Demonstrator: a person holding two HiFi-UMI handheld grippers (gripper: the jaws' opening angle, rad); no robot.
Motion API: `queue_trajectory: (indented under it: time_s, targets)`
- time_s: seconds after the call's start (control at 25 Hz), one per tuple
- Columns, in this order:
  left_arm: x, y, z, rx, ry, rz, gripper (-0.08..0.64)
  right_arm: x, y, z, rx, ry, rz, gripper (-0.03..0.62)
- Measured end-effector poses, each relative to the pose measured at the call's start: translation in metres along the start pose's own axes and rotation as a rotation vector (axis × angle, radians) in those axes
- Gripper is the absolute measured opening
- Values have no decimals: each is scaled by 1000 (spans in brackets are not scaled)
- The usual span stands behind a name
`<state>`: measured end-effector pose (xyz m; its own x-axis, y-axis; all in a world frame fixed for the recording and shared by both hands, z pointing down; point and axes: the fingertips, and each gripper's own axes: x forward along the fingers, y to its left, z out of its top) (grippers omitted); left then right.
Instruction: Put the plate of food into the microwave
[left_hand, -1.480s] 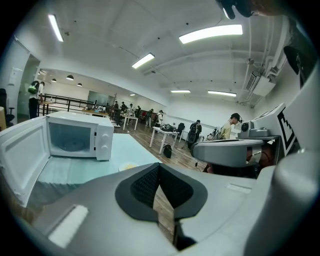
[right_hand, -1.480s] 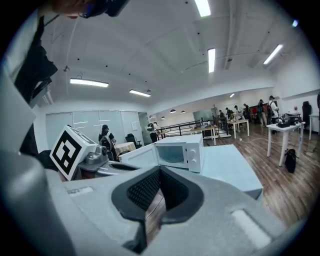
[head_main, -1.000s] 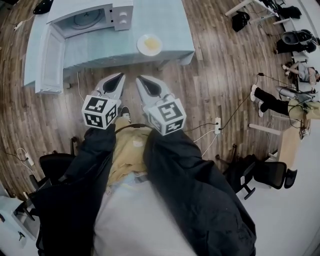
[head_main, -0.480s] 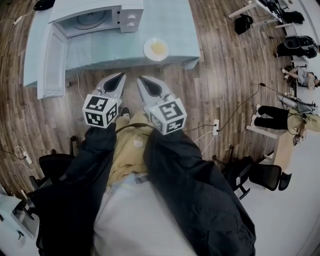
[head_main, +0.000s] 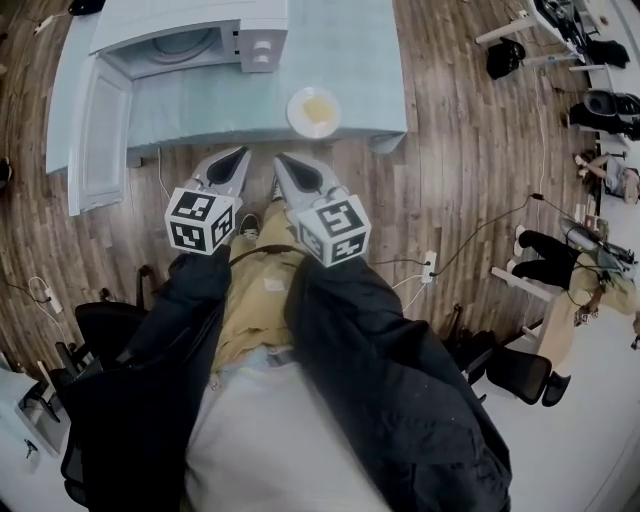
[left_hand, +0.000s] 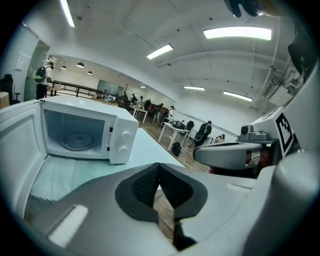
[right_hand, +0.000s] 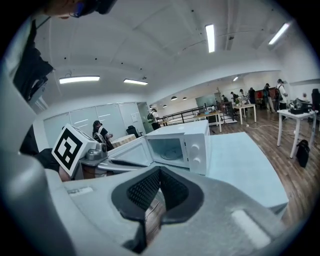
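Both my grippers empty. Left gripper (head_main: 236, 158): jaws pressed together, nothing between. Right gripper (head_main: 287, 166): same, jaws together, nothing held. Pair side by side over wood floor (head_main: 450, 200), just short of counter (head_main: 365, 60) edge. Plate of food (head_main: 313, 110) on counter near front edge, right of microwave (head_main: 262, 40), apart from it. Microwave door (head_main: 100, 130) swung open at left.

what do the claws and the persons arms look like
Both the left claw and right claw are smooth pale grey shells tapering to a point, with black ribbed pads inside. Each carries a white cube with black square markers. The arms wear dark jacket sleeves.
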<state>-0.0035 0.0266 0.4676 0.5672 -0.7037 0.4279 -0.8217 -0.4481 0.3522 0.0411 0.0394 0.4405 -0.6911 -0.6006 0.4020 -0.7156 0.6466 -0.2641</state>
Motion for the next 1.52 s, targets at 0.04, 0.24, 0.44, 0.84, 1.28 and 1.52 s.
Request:
queue_trajectory:
  time_s: [0.04, 0.24, 0.44, 0.84, 1.28, 1.52]
  targets:
    - [7, 5, 4, -2, -3, 16, -5, 5, -8, 4, -6, 1, 11, 0]
    - [43, 27, 23, -13, -2, 76, -5, 25, -54, 21, -15, 7, 45, 0]
    - [80, 29, 23, -26, 53, 86, -5, 35, -97, 9, 21, 56, 60, 0]
    - [126, 46, -15, -106, 177, 124, -5, 48, -160, -47, 184, 172, 49, 0]
    - [142, 73, -77, -160, 354, 44, -5, 60, -206, -155, 617, 264, -157, 1]
    - [139, 78, -95, -166, 410, 18, -5, 54, -224, -193, 798, 254, -250, 45]
